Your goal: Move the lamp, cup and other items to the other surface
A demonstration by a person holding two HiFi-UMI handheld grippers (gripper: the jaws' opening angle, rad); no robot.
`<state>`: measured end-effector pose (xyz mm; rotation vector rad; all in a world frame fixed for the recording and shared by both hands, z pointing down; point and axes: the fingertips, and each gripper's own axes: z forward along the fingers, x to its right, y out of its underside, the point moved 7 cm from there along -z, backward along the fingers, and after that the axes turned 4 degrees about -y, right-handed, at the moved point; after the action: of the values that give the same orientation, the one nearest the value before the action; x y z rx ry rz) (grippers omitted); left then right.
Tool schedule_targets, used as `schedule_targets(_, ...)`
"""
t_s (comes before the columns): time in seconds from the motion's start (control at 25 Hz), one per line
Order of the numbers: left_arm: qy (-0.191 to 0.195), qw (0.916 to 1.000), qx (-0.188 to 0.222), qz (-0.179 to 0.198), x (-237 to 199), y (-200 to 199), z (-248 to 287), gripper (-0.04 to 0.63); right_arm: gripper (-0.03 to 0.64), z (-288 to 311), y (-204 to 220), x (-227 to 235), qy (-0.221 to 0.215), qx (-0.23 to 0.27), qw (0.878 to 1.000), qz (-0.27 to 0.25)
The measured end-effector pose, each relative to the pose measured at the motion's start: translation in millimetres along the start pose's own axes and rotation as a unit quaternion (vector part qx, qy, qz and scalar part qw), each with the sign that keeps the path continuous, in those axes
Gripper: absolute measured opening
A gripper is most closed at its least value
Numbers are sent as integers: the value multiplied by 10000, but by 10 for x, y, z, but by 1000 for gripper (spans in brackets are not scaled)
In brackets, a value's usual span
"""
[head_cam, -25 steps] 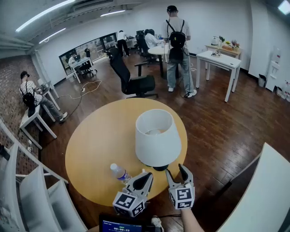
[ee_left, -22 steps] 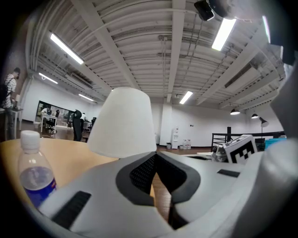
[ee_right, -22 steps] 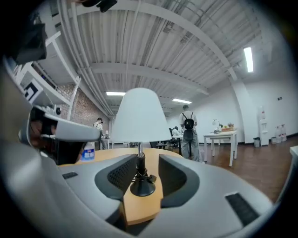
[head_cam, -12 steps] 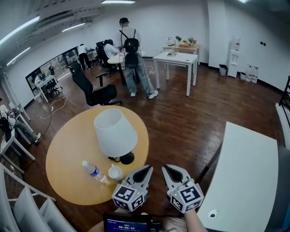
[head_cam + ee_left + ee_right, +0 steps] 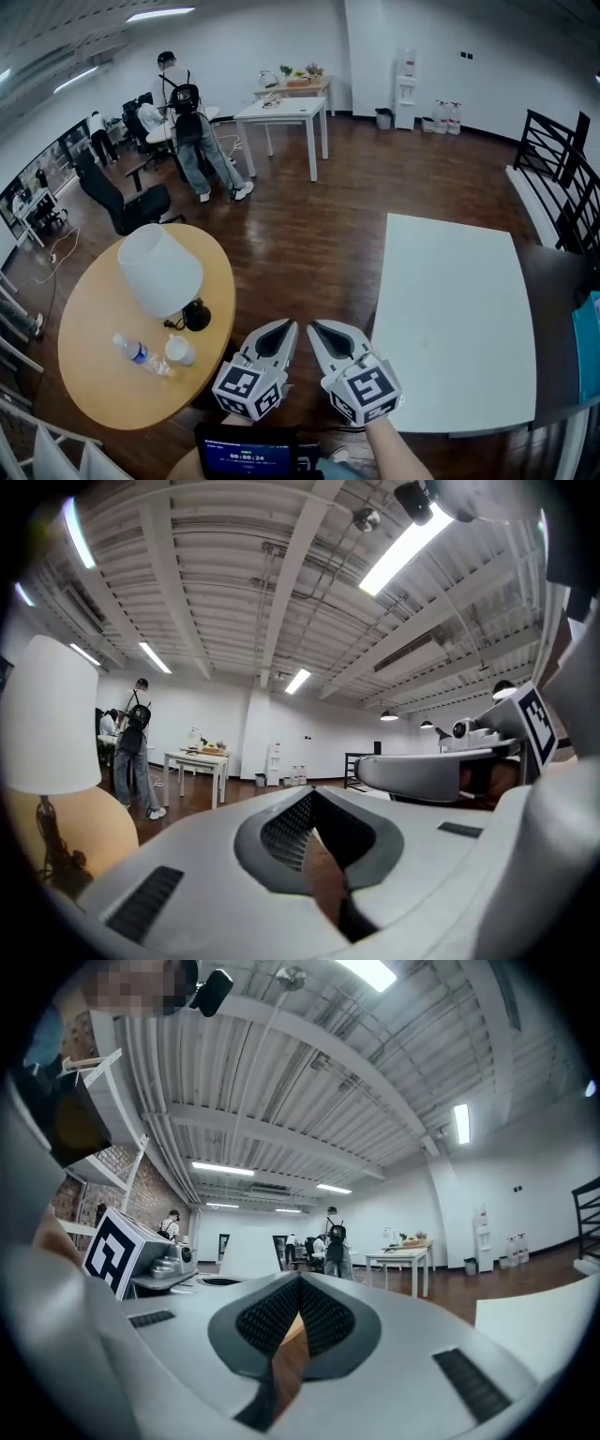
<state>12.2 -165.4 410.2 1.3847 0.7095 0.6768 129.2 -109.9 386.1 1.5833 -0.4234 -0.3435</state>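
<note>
- Standing on the round wooden counter (image 5: 89, 375) at the left, the lamp (image 5: 161, 272) is upright, white shade over a black base, close to that counter's right edge.
- Cup (image 5: 179, 350) sits just in front of the lamp's base, small and white; a clear bottle (image 5: 139, 353) is right beside it on the left.
- Both grippers are off that counter, side by side over the dark wood floor (image 5: 309, 234), in the gap between the round counter and the white counter (image 5: 450, 319) on the right.
- Left gripper (image 5: 284, 325): fingers pressed together, nothing between them. Its own view catches the lamp at the far left edge.
- Right gripper (image 5: 317, 326): fingers closed too, and empty. A corner of the white counter shows at the lower right of its view.
- Both point away from the person, tips close to each other.
- Down at the bottom edge, a small lit screen (image 5: 246, 455) sits just behind the two marker cubes.
- Farther back, a black office chair (image 5: 122, 202) stands beyond the round counter, and a person with a backpack (image 5: 187, 122) stands beside a white table (image 5: 281, 112).
</note>
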Motion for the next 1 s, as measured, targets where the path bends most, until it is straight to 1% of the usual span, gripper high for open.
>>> schedule_targets(0.24, 313, 9995, 38, 39, 422, -109, 65, 6, 3, -421, -68, 112, 408, 0, 9992, -47)
schedule_targets(0.44, 549, 9983, 178, 94, 652, -168, 116, 8, 3, -631, -24, 193, 646, -36, 9979, -49)
schedule_targets(0.6, 558, 9980, 237, 178, 729, -227, 108, 8, 3, -686, -48, 185, 722, -26, 9973, -164)
schedule_targets(0.72, 559, 9979, 270, 158, 739, -232, 122, 8, 3, -721, -68, 192, 796, -6, 9966, -196)
schedule_targets(0.88, 600, 9978, 257, 126, 751, -218, 120, 8, 3, -758, -79, 188, 870, 69, 9961, -112)
schedule_targets(1.0, 678, 9973, 242, 146, 820, -238, 150, 8, 3, -798, -92, 203, 909, 25, 9957, -194)
